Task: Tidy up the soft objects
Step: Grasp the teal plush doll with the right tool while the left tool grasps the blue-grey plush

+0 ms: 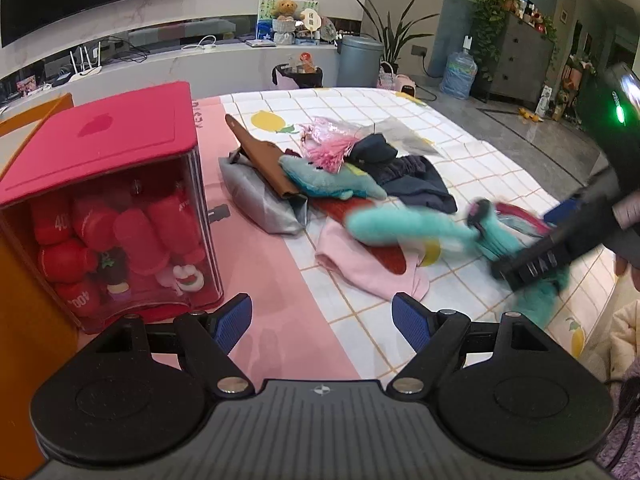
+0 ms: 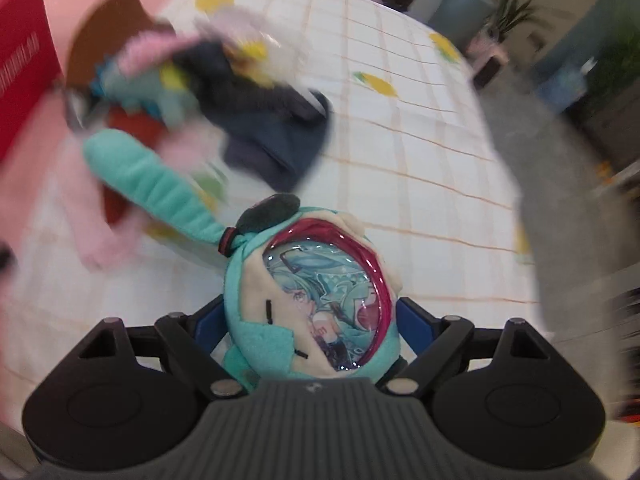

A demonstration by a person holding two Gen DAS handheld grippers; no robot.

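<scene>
Right claw (image 2: pixel 306 322), jaws spread about the teal plush doll (image 2: pixel 304 300) near the bed (image 2: pixel 420 128) edge, contact uncertain: light, squashy, badge-window slippery, best gripped across the stuffed head; left claw (image 1: pixel 322 320) open, empty.

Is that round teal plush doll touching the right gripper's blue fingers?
Touching. The right wrist view shows the teal plush doll wedged between both blue fingers, no gap either side.

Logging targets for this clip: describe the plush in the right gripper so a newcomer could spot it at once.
On the checked lemon-print bedspread, right of the clothes pile, the right gripper has its blue pads against a round teal plush. Unlike the teal fish plush, it has a clear window framing an anime picture and a long ribbed tail.
</scene>
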